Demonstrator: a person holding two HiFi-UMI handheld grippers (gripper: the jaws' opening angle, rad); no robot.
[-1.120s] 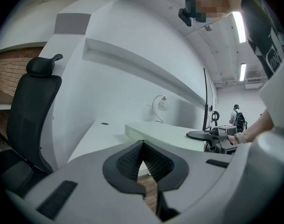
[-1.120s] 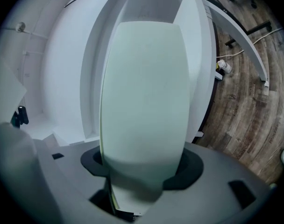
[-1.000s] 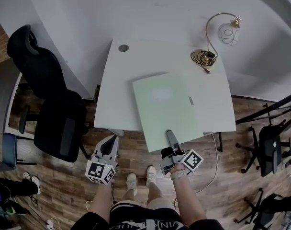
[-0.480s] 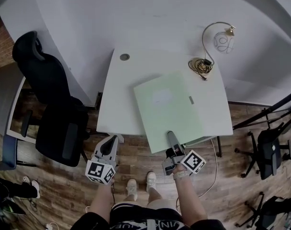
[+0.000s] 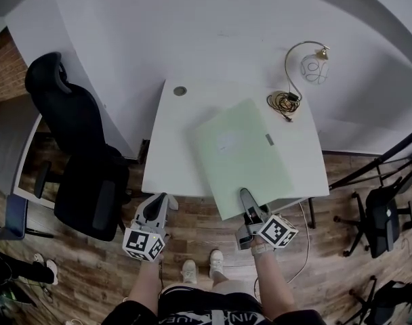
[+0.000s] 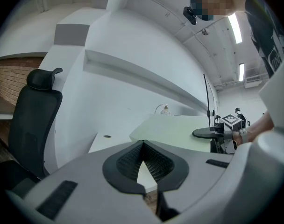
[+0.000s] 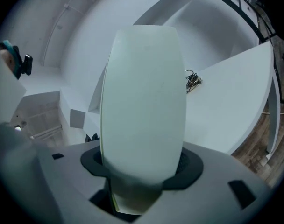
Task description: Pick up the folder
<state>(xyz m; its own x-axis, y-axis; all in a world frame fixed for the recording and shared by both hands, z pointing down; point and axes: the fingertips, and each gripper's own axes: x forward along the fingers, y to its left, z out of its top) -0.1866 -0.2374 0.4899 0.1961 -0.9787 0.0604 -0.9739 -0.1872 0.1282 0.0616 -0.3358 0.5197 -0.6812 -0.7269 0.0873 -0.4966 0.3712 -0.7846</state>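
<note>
Tongs in the right hand (image 5: 246, 196) are clamped on the folder (image 5: 243, 151) at its 6 o'clock edge; the right gripper view shows the pale green cover filling the gap between the jaws. Since a second ago the folder has swung, its far corner now pointing toward 1 o'clock, near the coiled cable (image 5: 284, 102). It also looks raised. In the left gripper view it sits above the white worktop (image 5: 171, 156), though I cannot tell whether its far edge is clear. The left tongs (image 5: 161, 199) are closed on nothing, off the worktop's 7 o'clock corner above the floor. The lift seems well under way. Held by one edge, the folder may sag or slip.
</note>
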